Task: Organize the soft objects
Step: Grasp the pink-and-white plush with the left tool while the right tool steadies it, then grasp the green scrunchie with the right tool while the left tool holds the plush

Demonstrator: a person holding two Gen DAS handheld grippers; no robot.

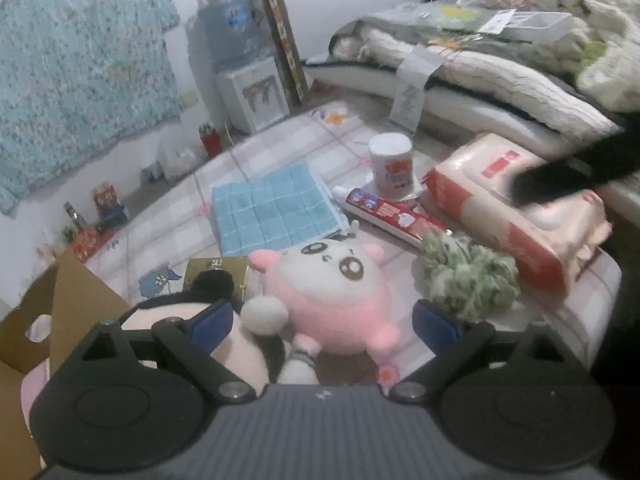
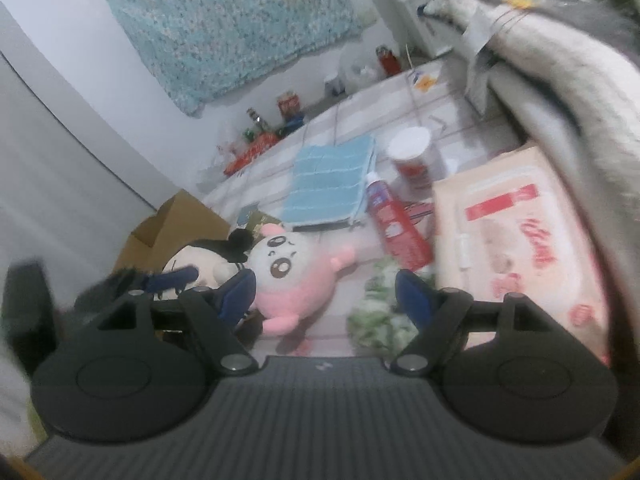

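Note:
A pink and white plush toy (image 1: 320, 292) lies on the checked bed sheet (image 1: 280, 148), right in front of my open, empty left gripper (image 1: 322, 324). A black-haired plush doll (image 1: 208, 312) lies at its left, partly under my left finger. A green and white fluffy cloth (image 1: 468, 276) lies to the right. A folded blue towel (image 1: 272, 208) lies behind. In the right wrist view my open, empty right gripper (image 2: 326, 296) hovers between the pink plush (image 2: 288, 276) and the green cloth (image 2: 380, 308). The doll (image 2: 208, 260) and towel (image 2: 332, 180) show there too.
A toothpaste tube (image 1: 392, 212), a white can (image 1: 392, 164) and a pink wet-wipes pack (image 1: 516, 204) lie at the right. A cardboard box (image 1: 52, 320) stands at the left edge of the bed. Folded blankets (image 1: 480, 68) pile up at the back right.

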